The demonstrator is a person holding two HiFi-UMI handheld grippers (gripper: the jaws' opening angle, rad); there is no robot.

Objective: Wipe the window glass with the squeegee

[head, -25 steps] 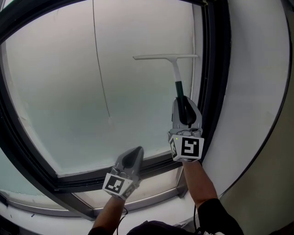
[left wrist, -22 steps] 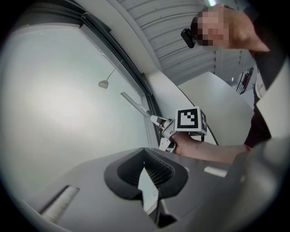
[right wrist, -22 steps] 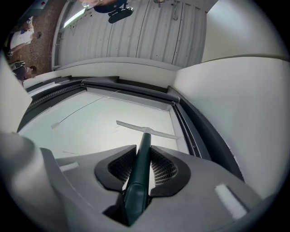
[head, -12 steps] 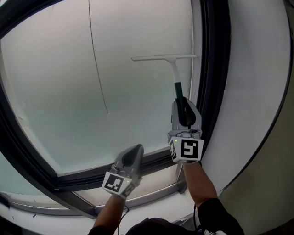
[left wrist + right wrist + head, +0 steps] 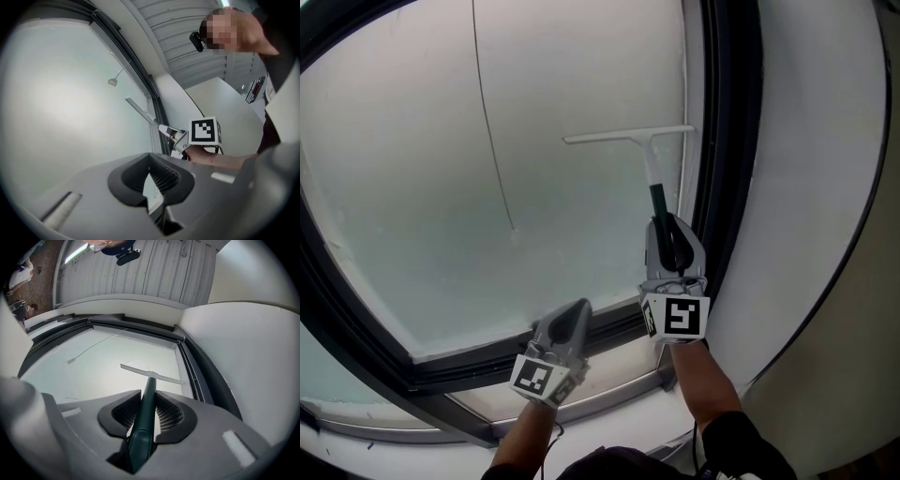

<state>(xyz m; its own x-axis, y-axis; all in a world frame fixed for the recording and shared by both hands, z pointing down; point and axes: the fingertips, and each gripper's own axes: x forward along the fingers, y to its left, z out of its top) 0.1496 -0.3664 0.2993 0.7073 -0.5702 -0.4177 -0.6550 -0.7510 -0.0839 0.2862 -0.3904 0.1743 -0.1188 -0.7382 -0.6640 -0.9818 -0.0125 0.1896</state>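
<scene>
Between the jaws of my right gripper [image 5: 672, 232] sits the dark green handle of the squeegee [image 5: 630, 137], pinched firmly. Its pale blade lies crosswise above the gripper, against the window glass [image 5: 431, 178]. Over the last second the blade has come a little way down the pane, and the gripper has dropped with it. It keeps close beside the dark frame [image 5: 728, 141] on the right (the blade's right tip all but touches the frame's inner strip). I read that as a downward stroke under way on the rightmost band of glass, with the lower part of that band not yet covered. My left gripper [image 5: 570, 319] hangs low near the bottom of the frame, jaws all but together with nothing in them. It has hardly shifted and plays no part in the stroke. A thin cord [image 5: 492, 141] hangs against the pane well to the left of the blade, clear of this pass.
</scene>
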